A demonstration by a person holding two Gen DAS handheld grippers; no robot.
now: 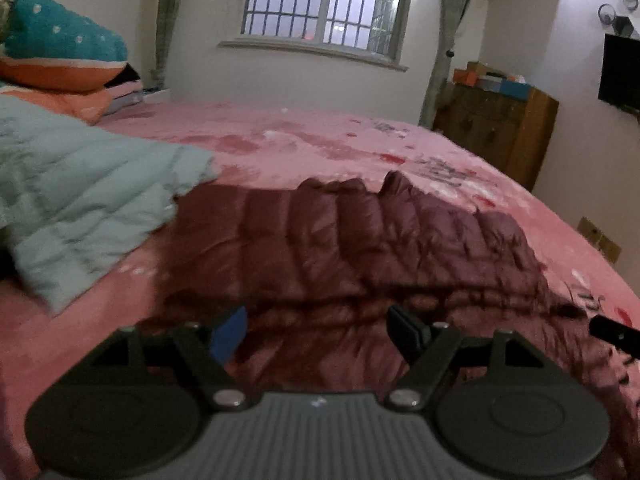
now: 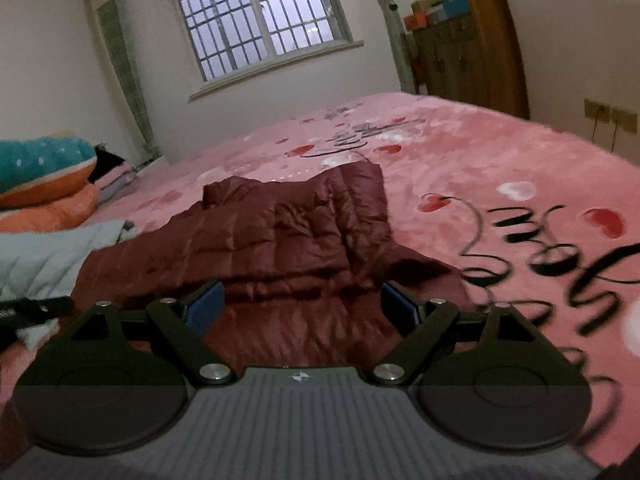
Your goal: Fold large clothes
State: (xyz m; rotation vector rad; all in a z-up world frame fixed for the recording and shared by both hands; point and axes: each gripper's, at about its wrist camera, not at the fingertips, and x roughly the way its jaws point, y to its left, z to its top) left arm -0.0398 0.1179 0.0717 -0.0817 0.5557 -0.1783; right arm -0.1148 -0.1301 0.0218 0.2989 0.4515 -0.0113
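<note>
Left wrist: pale quilt (image 1: 80, 200) beside maroon jacket (image 1: 340, 248).

Two fisheye cameras, one on each hand-held gripper, look forward and slightly down across a pink bed (image 1: 360, 136) toward the barred window (image 1: 324, 4) on the far wall. The left wrist view sits low and close over the maroon puffer jacket (image 1: 360, 248), its own fingers framing the bottom edge. The right wrist view looks from just beside it, angled a little leftward. Both take in the jacket, the pale quilted garment (image 2: 48, 256), the stacked pillows (image 2: 44, 176) and the wooden cabinet (image 2: 468, 48).
</note>
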